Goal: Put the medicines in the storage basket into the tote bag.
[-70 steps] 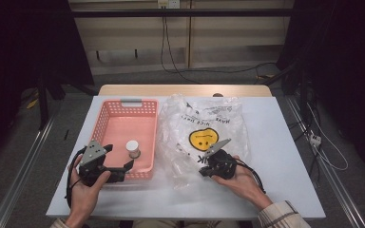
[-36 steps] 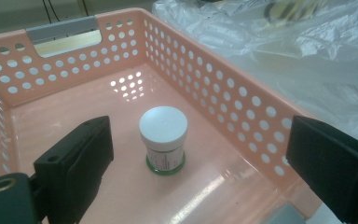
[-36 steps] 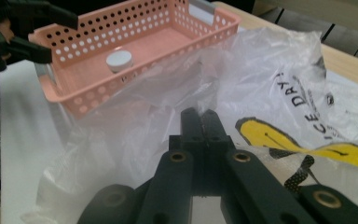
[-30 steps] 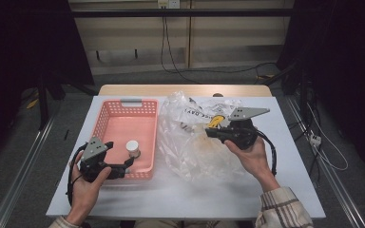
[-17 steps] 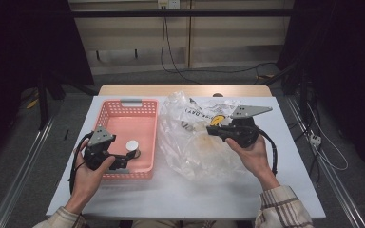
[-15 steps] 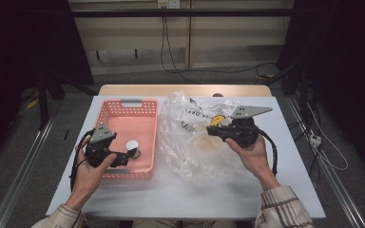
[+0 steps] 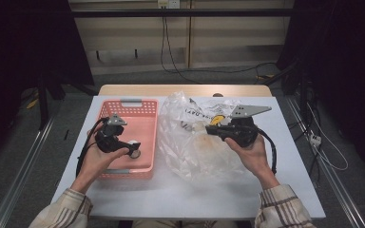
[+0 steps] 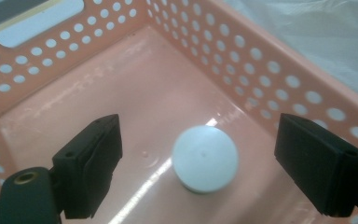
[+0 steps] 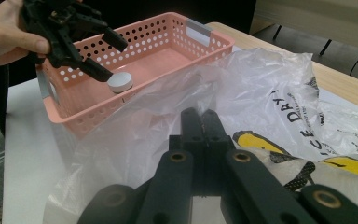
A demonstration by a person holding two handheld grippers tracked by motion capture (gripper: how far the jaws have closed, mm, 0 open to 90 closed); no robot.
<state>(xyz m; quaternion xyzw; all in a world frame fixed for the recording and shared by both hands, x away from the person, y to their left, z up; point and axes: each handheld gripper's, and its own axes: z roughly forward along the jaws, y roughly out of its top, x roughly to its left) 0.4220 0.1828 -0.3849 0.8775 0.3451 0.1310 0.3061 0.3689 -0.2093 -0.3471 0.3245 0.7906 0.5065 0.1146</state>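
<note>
Left gripper [image 7: 132,148] poised inside the pink basket [image 7: 148,118], jaws spread wide on either side of a small white-capped jar [image 8: 205,158] and clear of it; the jaws have just been closing a little, with the jar between them but untouched. The jar stands upright on the basket floor, close to the near right wall, as the left gripper view shows. The basket sits on the left half of the white table [image 7: 285,180].

Right gripper [image 7: 208,129] held above the table's right half, jaws pressed fully together on a fold of the clear plastic bag [image 7: 199,152], which is lifted at that point. The bag, printed with black lettering and a yellow face [image 9: 261,140], lies crumpled just beside the basket's right wall. In the right gripper view the left gripper [image 9: 103,55] and the jar [image 9: 120,82] appear beyond the raised film.
</note>
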